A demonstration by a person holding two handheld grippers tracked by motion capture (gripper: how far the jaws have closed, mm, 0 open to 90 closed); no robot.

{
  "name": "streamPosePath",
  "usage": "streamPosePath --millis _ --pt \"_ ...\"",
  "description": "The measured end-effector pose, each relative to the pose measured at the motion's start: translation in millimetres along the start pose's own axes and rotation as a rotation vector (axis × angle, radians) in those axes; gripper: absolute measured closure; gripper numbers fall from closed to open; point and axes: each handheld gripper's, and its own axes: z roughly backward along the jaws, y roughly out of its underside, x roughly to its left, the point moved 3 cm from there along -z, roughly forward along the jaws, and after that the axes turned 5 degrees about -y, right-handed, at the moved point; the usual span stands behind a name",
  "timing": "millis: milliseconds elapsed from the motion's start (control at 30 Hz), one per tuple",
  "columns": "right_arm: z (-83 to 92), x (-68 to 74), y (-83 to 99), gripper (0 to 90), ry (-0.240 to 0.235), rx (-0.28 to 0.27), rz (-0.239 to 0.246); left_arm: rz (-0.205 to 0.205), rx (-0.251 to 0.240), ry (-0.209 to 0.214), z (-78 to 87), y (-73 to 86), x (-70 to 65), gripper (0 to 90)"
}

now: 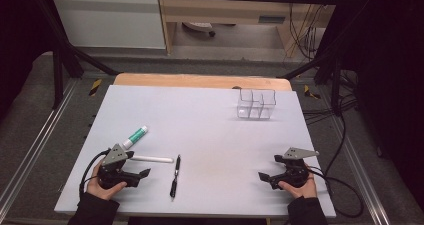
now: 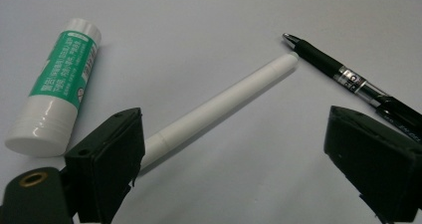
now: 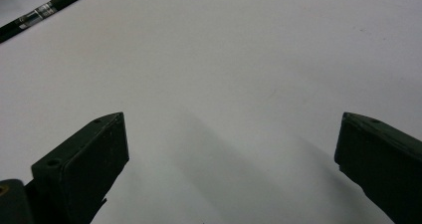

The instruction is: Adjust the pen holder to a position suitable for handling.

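The table (image 1: 200, 135) is big and white, and everything sits on it. A clear box (image 1: 256, 105) with little rooms stands near the far right corner. It looks empty.

The left gripper (image 1: 145, 173) rests near the front left corner. Its jaws are wide apart and hold nothing. The right gripper (image 1: 264, 176) rests near the front right corner. Its jaws are wide apart too, with only bare table between them.

Three small things lie near the left gripper. The glue stick (image 1: 135, 136) is white and green and lies on its side, a bit farther from the front edge. The black pen (image 1: 175, 176) lies near the middle of the front edge, pointing from front to back. The white stick (image 1: 152, 159) lies flat between the left gripper and the pen. In the left gripper view, the white stick (image 2: 219, 104) runs up from beside the left-hand jaw, and its far tip almost touches the pen (image 2: 348, 77).

The step in hand looks like picking up the white stick. To do it well, the left gripper should go straight over the stick's middle. The jaws should come down on both sides of it. They should close slowly, so the stick does not roll away or bump the pen.
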Motion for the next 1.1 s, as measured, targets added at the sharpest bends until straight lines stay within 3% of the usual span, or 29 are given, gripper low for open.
streamPosePath --millis 600,1100 --pt "1.0 2.2 -9.2 0.9 0.016 -0.024 0.032 0.0 -0.005 -0.001 1.0 1.6 0.6 9.7" --pt "-9.8 11.0 -26.3 0.7 0.081 0.022 0.158 0.002 -0.007 -0.005 1.2 1.2 0.6 9.8"
